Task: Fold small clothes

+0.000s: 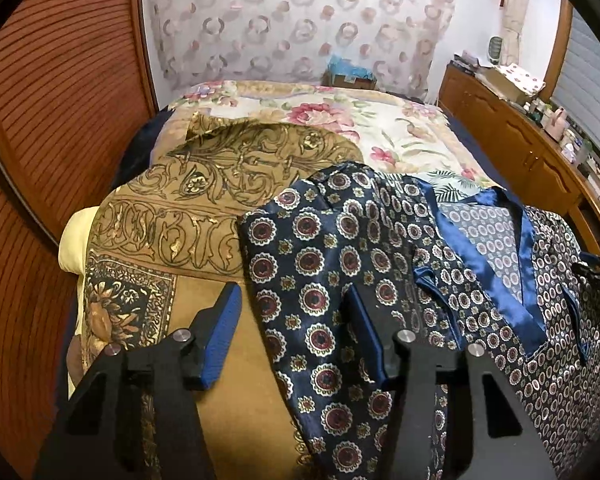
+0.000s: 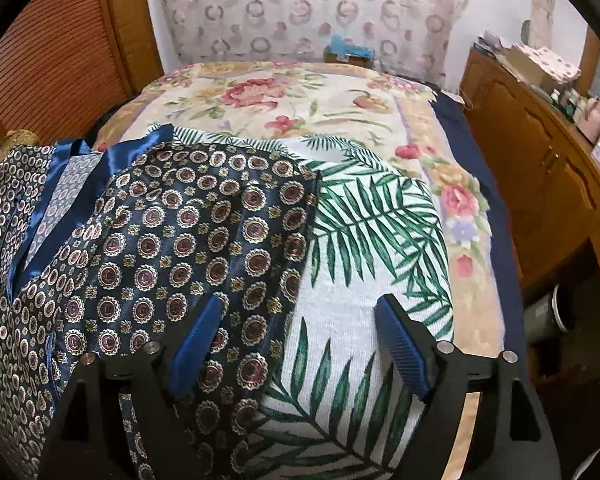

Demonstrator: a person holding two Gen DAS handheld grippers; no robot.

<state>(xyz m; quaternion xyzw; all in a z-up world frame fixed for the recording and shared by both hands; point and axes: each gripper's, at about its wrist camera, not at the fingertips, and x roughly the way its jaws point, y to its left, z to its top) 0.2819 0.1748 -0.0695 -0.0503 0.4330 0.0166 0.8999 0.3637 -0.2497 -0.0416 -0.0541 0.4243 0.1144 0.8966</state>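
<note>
1. Two sets of jaws, both spread wide and holding nothing: left gripper (image 1: 296, 336) poised over the left sleeve (image 1: 316, 280) of the dark patterned shirt (image 1: 500, 280), right gripper (image 2: 300, 344) poised over the right sleeve (image 2: 204, 248).
2. On the left, one blue pad (image 1: 222, 336) over the tan scarf (image 1: 220, 184), the other over the sleeve, so the sleeve edge sits between the jaws. Likely slip: pinching sleeve and scarf together, then dragging the scarf along with the fold.
3. On the right, same straddle: one pad (image 2: 198, 340) over the sleeve, the other (image 2: 404, 344) over the white palm-leaf cloth (image 2: 372, 240) underneath. Same danger of catching both layers.
4. Shiny, slick-looking fabric, probably satin. Too shallow a bite and likely to slide out mid-lift; a sleeve already rumpled, as both look here, likely to fold crooked.
5. Farther out, shirt lying face up across the bed (image 2: 284, 92), blue collar band (image 1: 512, 264) open in a V, body spread between the two sleeves. Uneven pulls from the two sides likely to skew the body and bunch the collar.
6. Beyond that, floral bedspread (image 1: 340, 120) soft and uneven, giving no firm surface to press a crease against; stacked cloths below free to shift. Shirt close to the near edge of the bed, so possibly sliding off with a pull toward the holder.
</note>
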